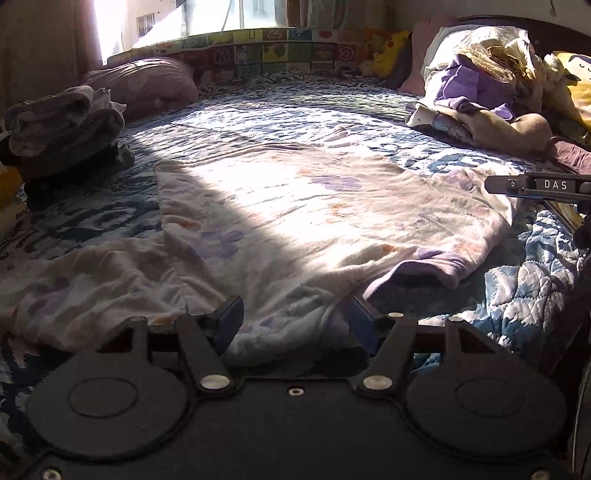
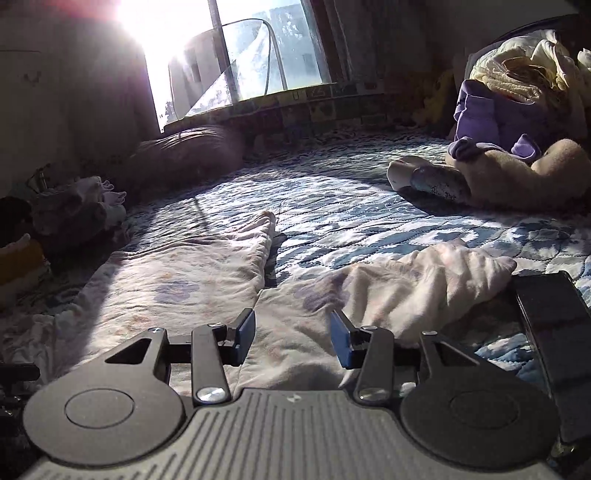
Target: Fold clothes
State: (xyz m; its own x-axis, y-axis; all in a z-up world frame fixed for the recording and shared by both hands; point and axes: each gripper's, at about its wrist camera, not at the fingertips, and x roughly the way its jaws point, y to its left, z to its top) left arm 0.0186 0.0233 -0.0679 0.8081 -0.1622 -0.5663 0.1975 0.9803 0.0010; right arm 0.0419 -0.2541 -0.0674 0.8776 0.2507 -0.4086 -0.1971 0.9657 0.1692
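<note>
Grippers first: left gripper [image 1: 293, 319] stands with jaws apart, holding nothing, over the near hem of the floral garment [image 1: 295, 221]. Right gripper [image 2: 291, 334] likewise spread and empty, above the same garment's near edge. Garment lies flat on the blue quilted bedspread [image 1: 517, 266], one purple-cuffed sleeve [image 1: 439, 264] near the left gripper. Farther off: folded stack [image 1: 62, 125] at left, unsorted clothes heap [image 1: 484, 92] at right, pillow [image 1: 147, 86] below the window [image 1: 229, 14].
</note>
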